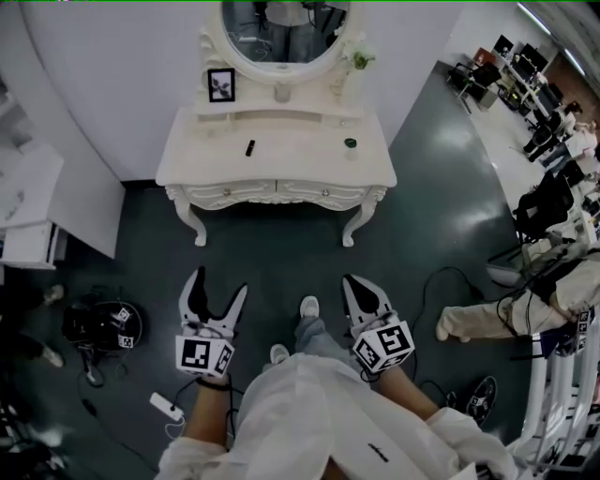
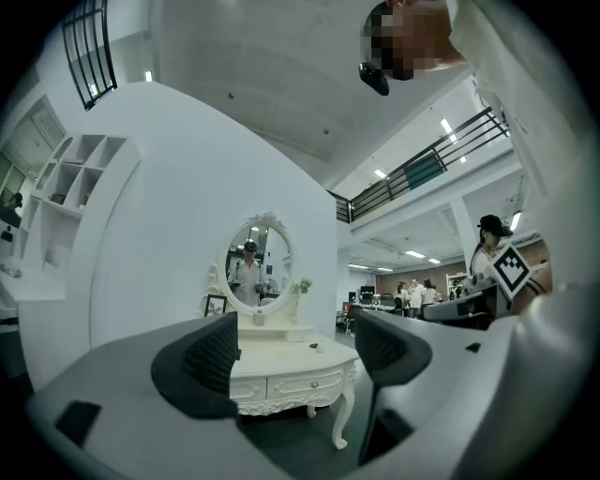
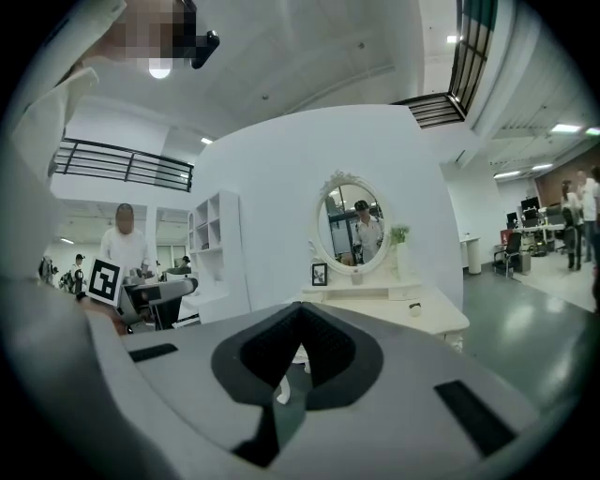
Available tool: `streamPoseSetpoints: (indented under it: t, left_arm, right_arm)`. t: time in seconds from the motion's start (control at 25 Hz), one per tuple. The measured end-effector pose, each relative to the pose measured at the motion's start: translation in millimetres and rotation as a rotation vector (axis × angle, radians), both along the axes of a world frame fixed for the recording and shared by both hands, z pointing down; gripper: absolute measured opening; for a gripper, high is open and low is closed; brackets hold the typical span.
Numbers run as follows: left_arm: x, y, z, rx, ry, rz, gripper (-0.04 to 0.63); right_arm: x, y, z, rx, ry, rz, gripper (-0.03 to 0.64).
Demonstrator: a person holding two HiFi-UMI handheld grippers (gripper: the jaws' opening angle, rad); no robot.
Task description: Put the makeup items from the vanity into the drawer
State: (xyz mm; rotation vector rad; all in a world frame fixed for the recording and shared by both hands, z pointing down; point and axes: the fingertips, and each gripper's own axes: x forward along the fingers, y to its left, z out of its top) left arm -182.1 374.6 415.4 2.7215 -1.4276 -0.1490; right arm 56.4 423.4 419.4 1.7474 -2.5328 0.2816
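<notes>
- Head view: the white vanity (image 1: pixel 281 159) stands well ahead of the person across dark floor. Both grippers are held low and level near the waist. I judge this as mid-approach, with nothing in reach.
- Oval mirror (image 1: pixel 281 28) sits at the back of the vanity. Only the two gripper views show the person's reflection in it.
- Drawer (image 2: pixel 305 382) is closed, set in the front apron under the tabletop. The left gripper view shows its front and knob straight on. The head view gets only a thin strip of it from above.
- Left gripper (image 1: pixel 218 284): jaws spread wide, nothing between the pads — the vanity is just framed in the gap. Probably readied for the knob or a first pick.
- Right gripper (image 1: pixel 356 284): jaws pressed together, pinching nothing. In its own view the closed pads cover the vanity's front, so the drawer is hidden there.
- Picture frame (image 1: pixel 221 84) stands on the raised back shelf and doesn't look like a makeup item.
- Makeup items lie on the tabletop, well apart from each other. A dark round jar (image 1: pixel 350 143) is near the right edge and a slim black stick (image 1: pixel 250 147) is left of centre.
- The stick shows only in the head view — the jar also shows in the right gripper view. Nothing is in the drawer, so I judge the task not begun.
</notes>
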Motion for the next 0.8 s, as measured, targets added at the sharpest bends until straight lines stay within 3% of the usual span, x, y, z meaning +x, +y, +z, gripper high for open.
streamPoseSetpoints:
  t: [0.36, 0.8]
  left_arm:
    - [21.2, -41.2, -3.7, 0.003, -0.038, 0.008, 0.374]
    - [64.4, -145.2, 5.8, -0.032, -0.036, -0.023, 0.374]
  right_arm:
    - [5.5, -48.6, 7.4, 0.005, -0.032, -0.035, 0.018]
    - [26.3, -157.3, 22.0, -0.033, -0.042, -0.144, 0.018]
